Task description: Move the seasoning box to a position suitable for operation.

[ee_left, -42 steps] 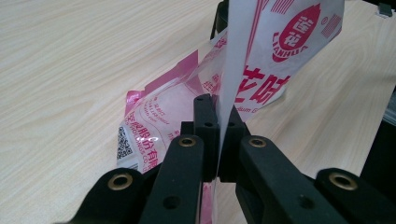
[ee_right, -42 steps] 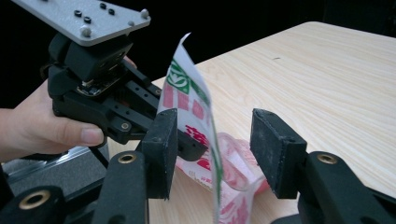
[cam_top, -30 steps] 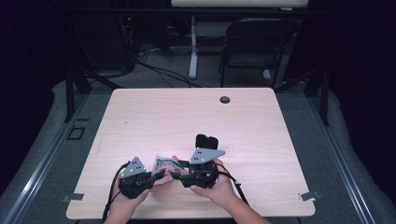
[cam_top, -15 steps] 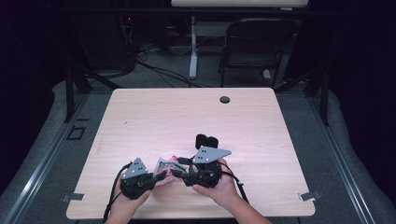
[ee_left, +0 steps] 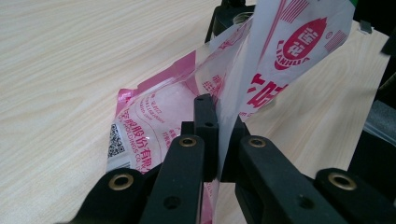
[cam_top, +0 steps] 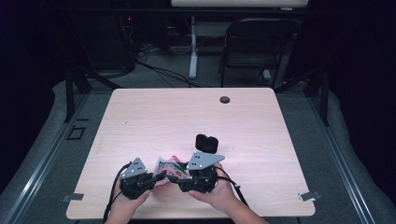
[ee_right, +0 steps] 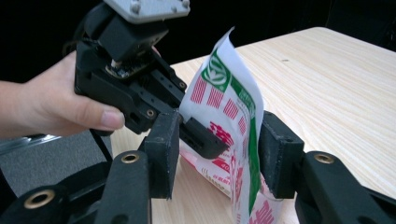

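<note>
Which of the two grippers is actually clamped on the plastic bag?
The left gripper: its fingers pinch the bag. The right gripper stands open around it.

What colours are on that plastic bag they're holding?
The bag is white with red print and a green stripe, clearest in the right gripper view.

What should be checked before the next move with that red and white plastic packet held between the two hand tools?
1. Left tool clamped on the red and white printed plastic packet: ok, jaws shut on a flap of its film.
2. Right tool gripping the packet: not ok, its jaws stand apart on either side of the film, no pad pressing.
3. Packet lined up between the right tool's jaws: ok, the upright edge sits in the gap.
4. Light wooden table free around the packet: ok; the small black object lies beyond the tools.
5. Packet opened or torn: cannot tell.
</note>
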`<state>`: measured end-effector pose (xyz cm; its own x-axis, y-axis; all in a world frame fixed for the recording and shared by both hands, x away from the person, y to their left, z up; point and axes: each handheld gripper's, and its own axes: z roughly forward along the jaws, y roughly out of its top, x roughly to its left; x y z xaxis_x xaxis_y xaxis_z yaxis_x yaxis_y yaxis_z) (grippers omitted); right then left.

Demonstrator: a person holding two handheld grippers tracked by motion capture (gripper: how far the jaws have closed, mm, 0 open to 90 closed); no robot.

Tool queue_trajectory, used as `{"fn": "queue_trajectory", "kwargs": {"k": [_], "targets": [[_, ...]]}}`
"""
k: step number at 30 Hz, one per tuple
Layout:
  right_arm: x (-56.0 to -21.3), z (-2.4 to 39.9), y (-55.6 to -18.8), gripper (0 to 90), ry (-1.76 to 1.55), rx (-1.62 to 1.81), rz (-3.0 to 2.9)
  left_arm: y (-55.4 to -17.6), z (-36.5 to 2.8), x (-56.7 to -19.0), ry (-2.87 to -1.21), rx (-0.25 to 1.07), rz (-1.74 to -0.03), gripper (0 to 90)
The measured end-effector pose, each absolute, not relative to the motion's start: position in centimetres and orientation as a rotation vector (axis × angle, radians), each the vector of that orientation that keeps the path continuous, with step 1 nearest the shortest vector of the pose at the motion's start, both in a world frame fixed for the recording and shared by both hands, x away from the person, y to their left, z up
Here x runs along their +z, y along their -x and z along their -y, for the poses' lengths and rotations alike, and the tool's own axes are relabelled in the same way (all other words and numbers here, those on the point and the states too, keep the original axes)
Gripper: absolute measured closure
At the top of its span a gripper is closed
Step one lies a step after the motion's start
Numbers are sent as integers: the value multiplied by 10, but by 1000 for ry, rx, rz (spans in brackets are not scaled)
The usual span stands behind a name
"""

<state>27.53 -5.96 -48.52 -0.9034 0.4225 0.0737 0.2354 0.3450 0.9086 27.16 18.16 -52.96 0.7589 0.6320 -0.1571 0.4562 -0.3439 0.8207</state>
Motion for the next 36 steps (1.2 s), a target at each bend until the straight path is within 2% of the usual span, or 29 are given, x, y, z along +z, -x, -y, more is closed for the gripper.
{"fn": "queue_trajectory", "kwargs": {"k": [9, 15, 26, 36], "targets": [[-493, 60, -276, 540, -601, 1548, -2432, -273, -183, -531, -1988, 222, -823, 900], [-495, 62, -280, 603, -629, 1518, -2438, -273, -183, -531, -1984, 216, -827, 900], [-503, 57, -284, 653, -637, 1438, -2487, -273, -184, -531, -1980, 211, -828, 900], [-504, 58, -288, 790, -658, 1409, -2493, -273, -183, -532, -1982, 208, -827, 900]]}}
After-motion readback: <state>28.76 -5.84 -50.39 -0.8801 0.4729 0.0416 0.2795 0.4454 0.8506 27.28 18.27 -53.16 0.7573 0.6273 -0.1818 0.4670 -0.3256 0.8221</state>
